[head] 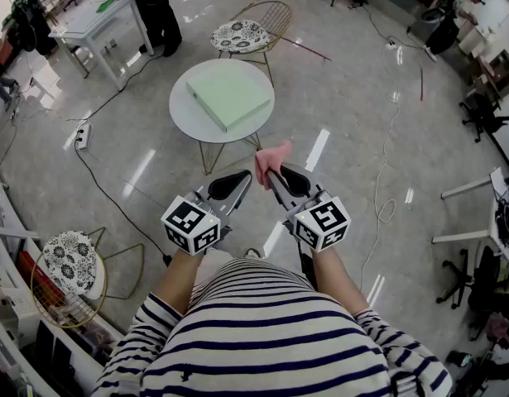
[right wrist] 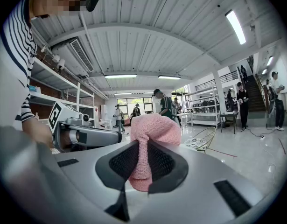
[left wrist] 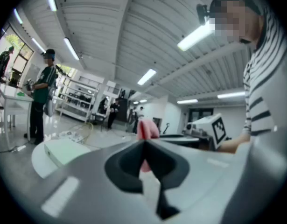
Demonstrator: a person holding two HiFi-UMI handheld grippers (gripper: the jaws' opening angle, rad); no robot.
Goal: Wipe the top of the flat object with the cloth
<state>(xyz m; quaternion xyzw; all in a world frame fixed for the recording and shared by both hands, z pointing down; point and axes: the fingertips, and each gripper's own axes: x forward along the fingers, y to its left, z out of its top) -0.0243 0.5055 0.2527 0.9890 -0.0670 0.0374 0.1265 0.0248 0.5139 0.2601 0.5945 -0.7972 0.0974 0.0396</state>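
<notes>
Right hand-held gripper (right wrist: 139, 148) clamps cloth (right wrist: 155, 127); left hand-held gripper (left wrist: 144, 146) closed, empty; head view shows flat object (head: 229, 96) on table (head: 188, 118)

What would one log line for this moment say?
left gripper: shut, empty | right gripper: shut on pink cloth | flat green box: on round table, untouched

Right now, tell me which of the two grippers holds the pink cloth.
The right gripper: its jaws pinch the pink cloth, while the left gripper has its jaws shut together on nothing.
</notes>
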